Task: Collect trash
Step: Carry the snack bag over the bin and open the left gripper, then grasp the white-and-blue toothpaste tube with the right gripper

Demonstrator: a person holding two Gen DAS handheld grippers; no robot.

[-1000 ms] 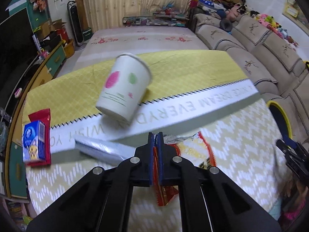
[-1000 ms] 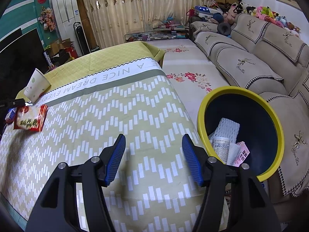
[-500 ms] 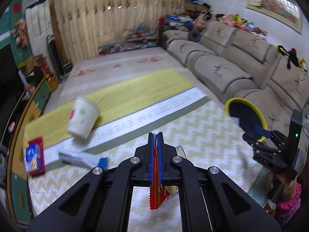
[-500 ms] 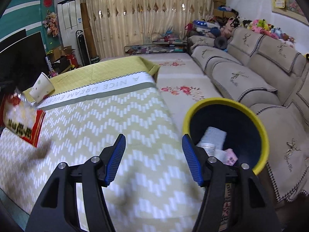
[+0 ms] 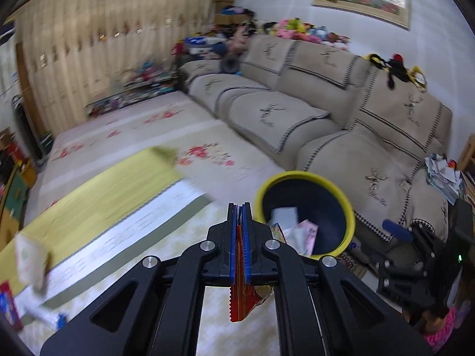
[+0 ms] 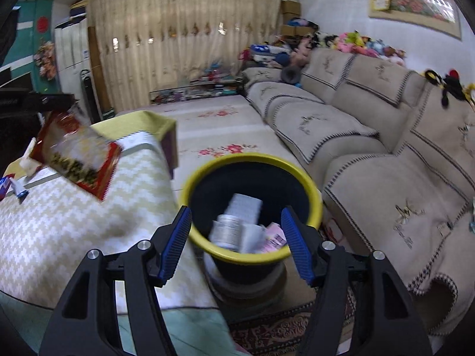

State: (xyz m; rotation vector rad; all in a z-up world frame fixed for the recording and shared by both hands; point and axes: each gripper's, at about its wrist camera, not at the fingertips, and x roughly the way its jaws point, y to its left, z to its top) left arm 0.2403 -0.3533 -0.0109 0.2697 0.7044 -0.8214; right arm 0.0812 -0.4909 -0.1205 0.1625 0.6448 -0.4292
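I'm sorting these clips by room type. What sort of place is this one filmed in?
Most likely a home living room: a long beige sofa along the wall with stuffed toys piled on its back, full-length curtains, and a low table under a patterned cloth.

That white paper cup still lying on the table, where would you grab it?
Judging from the blurred view, the paper cup lies tipped on the tablecloth. I'd come from above and close across its side wall near the stiffer rim, since its mouth seems not to face upward.

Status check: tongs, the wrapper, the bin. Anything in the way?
Left tongs shut on red wrapper, above the table. Right tongs open, empty. Bin beside the table, already holding trash. Nothing in the way.
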